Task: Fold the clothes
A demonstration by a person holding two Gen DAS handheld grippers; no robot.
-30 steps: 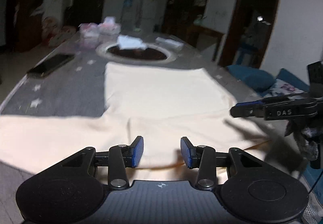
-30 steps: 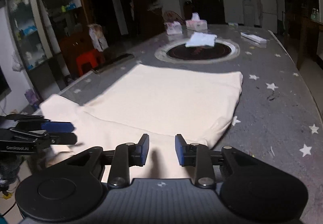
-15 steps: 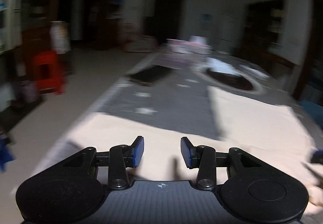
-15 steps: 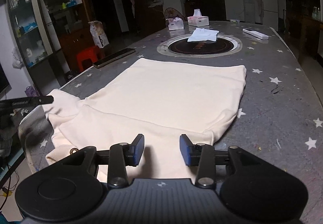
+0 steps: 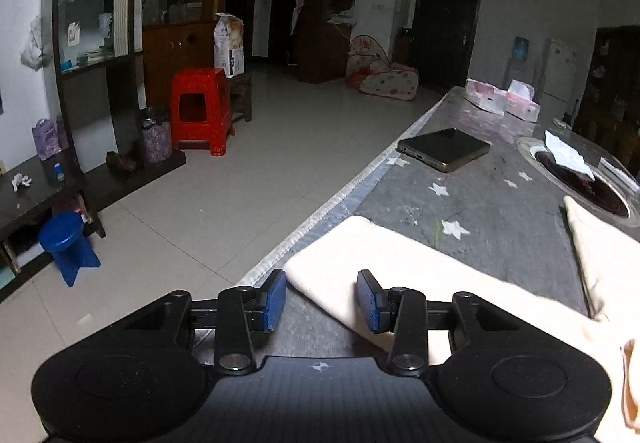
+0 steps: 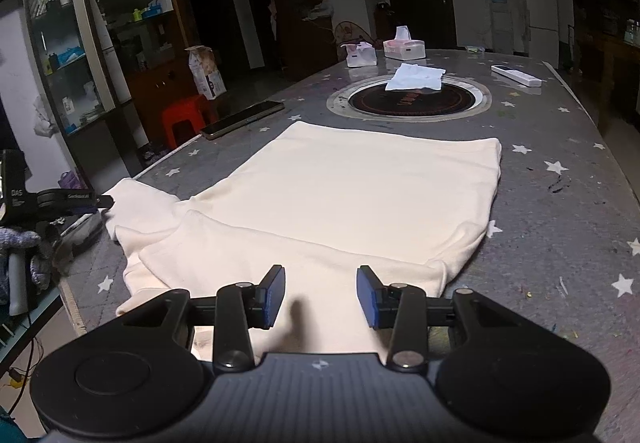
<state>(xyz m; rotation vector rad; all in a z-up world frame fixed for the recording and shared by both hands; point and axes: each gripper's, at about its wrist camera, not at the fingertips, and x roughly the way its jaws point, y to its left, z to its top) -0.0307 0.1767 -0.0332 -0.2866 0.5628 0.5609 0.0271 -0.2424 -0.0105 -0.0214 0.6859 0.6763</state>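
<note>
A cream long-sleeved top (image 6: 352,195) lies flat on the grey star-patterned table (image 6: 560,211), one sleeve folded across its near part. Its other sleeve (image 5: 400,263) stretches toward the table's left edge. My left gripper (image 5: 322,301) is open, its blue pads either side of that sleeve's cuff end. From the right wrist view the left gripper (image 6: 94,199) shows at the far left, touching the sleeve end. My right gripper (image 6: 320,297) is open above the top's near edge, with nothing between its fingers.
A dark phone (image 5: 444,149) lies near the left table edge. A round inset burner (image 6: 408,99) with a white cloth (image 6: 416,77) sits mid-table, tissue boxes (image 6: 404,47) and a remote (image 6: 516,75) beyond. A red stool (image 5: 200,109) and blue stool (image 5: 66,245) stand on the floor.
My left gripper has swung left from over the top's middle to the sleeve end at the table edge. The right gripper has opened wider and held its place.
</note>
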